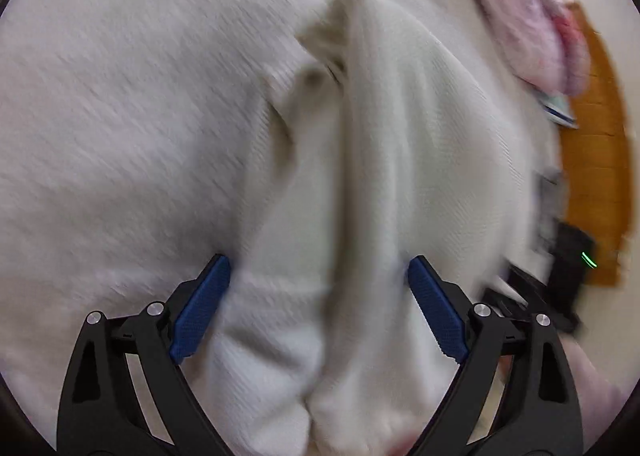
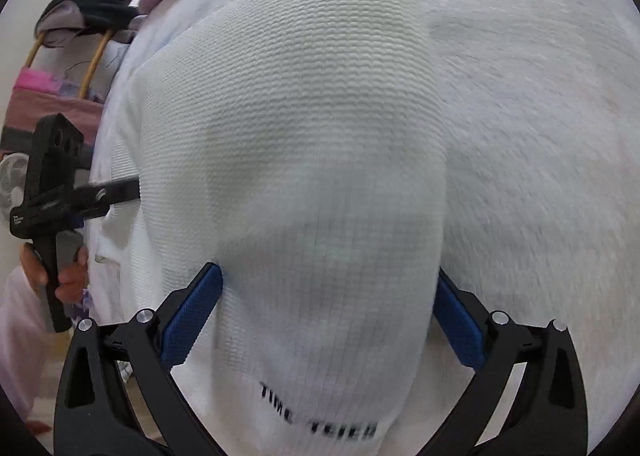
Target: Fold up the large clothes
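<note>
Two pairs of jaws stand spread wide, each with cloth bulging between its blue pads but neither visibly pinching it. Between the left gripper [image 1: 319,310] fingers lies a bunched ridge of the white waffle-knit garment [image 1: 360,175], a thick fold running away from the camera with a cuff-like band across its near end. The right gripper [image 2: 330,314] straddles a broad, smoother flap of the same white knit [image 2: 320,159], which carries black printed lettering [image 2: 320,422] near its lower edge; the letters are too blurred to read with certainty. In the right wrist view the person's left hand [image 2: 60,276] grips the handle of the other tool at the garment's far side. The garment rests on a pale, fuzzy white bed cover [image 1: 120,115], with pink bedding [image 1: 532,27] and an orange wooden floor [image 1: 596,159] beyond. By its look the knit is soft, limp and fairly light, thick enough to bunch and hold a crease loosely, and not slippery against textured pads. Good holds are likely at the hem and the cuff band, where doubled cloth gives the pads something firm.
</note>
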